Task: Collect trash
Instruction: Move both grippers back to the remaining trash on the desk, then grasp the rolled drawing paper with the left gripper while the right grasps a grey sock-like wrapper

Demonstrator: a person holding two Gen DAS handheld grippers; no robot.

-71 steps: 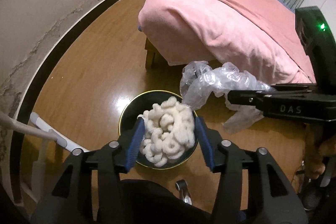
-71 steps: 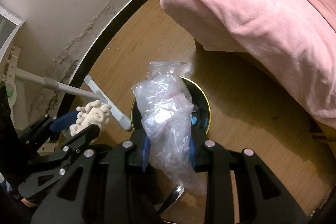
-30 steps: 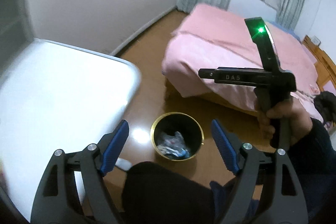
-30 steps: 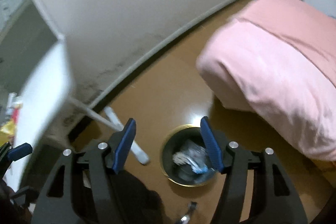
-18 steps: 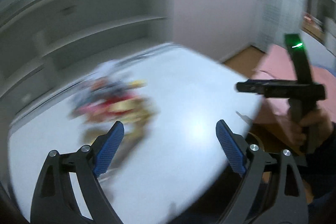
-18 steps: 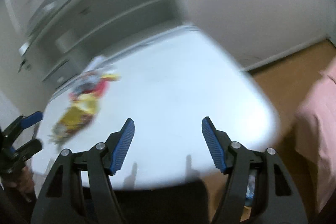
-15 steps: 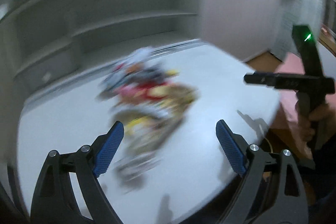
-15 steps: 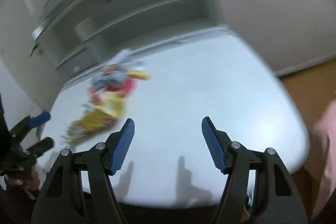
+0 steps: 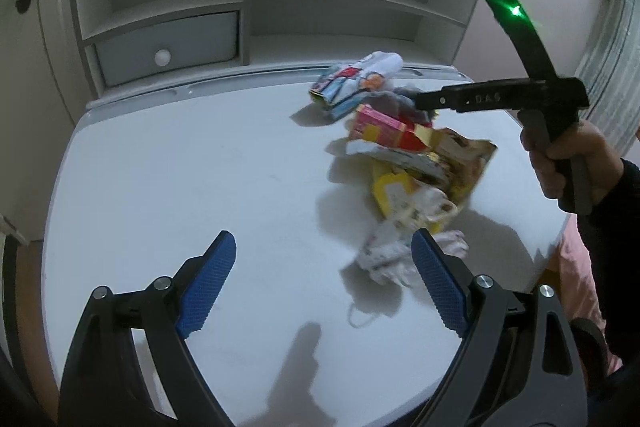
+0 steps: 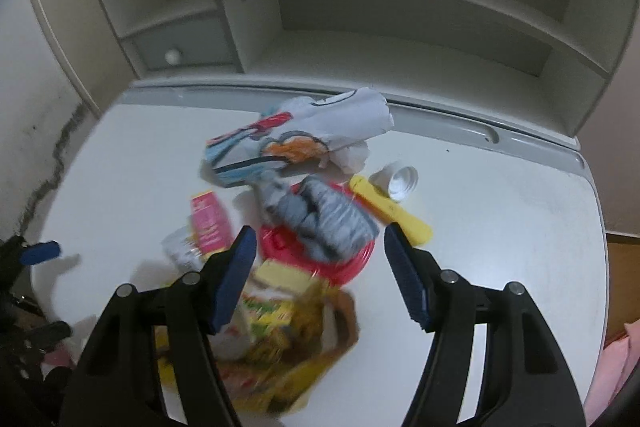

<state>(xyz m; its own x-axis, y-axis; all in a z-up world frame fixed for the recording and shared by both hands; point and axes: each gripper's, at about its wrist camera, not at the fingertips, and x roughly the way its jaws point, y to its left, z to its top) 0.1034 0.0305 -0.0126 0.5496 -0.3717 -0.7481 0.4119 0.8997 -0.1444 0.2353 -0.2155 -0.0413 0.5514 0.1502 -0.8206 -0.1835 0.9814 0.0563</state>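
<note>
trash pile (image 10: 288,211) lying on desk (image 10: 500,227): crumpled wrappers, grey wad, red lid | long axis running away from fingertips | right gripper (image 10: 318,247) spread wide, hovering over pile | left gripper (image 9: 324,259) spread, pile beyond right finger

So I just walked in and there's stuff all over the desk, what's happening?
A person is clearing trash with two handheld grippers. Both the left gripper and the right gripper are open and empty, poised over a pile of wrappers and a red lid on the white desk. Nothing is gripped at this moment.
</note>
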